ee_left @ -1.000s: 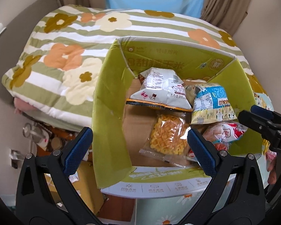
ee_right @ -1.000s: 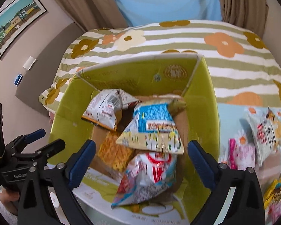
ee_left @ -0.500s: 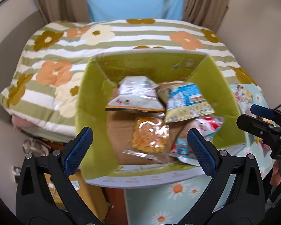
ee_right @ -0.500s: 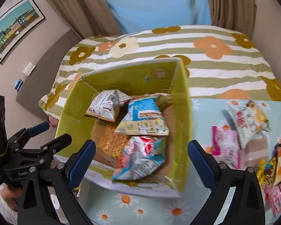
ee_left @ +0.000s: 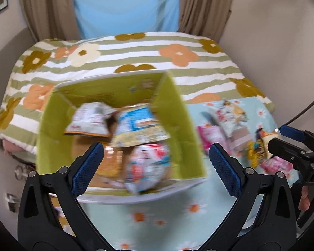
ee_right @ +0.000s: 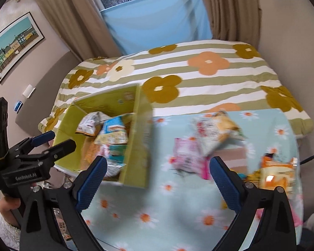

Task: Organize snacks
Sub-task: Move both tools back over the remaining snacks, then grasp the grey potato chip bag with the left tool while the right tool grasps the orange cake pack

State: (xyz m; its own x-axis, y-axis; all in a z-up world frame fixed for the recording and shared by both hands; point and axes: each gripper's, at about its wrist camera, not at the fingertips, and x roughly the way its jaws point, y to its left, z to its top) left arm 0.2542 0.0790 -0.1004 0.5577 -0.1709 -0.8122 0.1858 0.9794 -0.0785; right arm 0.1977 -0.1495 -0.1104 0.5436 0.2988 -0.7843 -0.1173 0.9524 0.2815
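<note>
A green cardboard box [ee_left: 178, 113] [ee_right: 140, 133] stands on a daisy-print cloth and holds several snack bags, among them a white one [ee_left: 90, 119], a blue and yellow one [ee_left: 140, 129] and a red and white one [ee_left: 148, 167]. More bags lie on the cloth right of the box: a white and yellow one [ee_right: 215, 131], a pink one [ee_right: 188, 159] and an orange one [ee_right: 276, 171]. My left gripper [ee_left: 156, 167] is open and empty before the box. My right gripper [ee_right: 158, 179] is open and empty over the cloth, between the box and the loose bags. Both views are blurred.
The daisy cloth [ee_right: 178, 215] covers a table beside a bed with a striped flower duvet [ee_right: 198, 73]. Curtains and a window are behind. A wall [ee_left: 272, 41] is on the right, a framed picture [ee_right: 12, 46] on the left wall.
Both grippers have pulled back and swung right. The box has slid left in both views, and the loose bags on the cloth have come into view.
</note>
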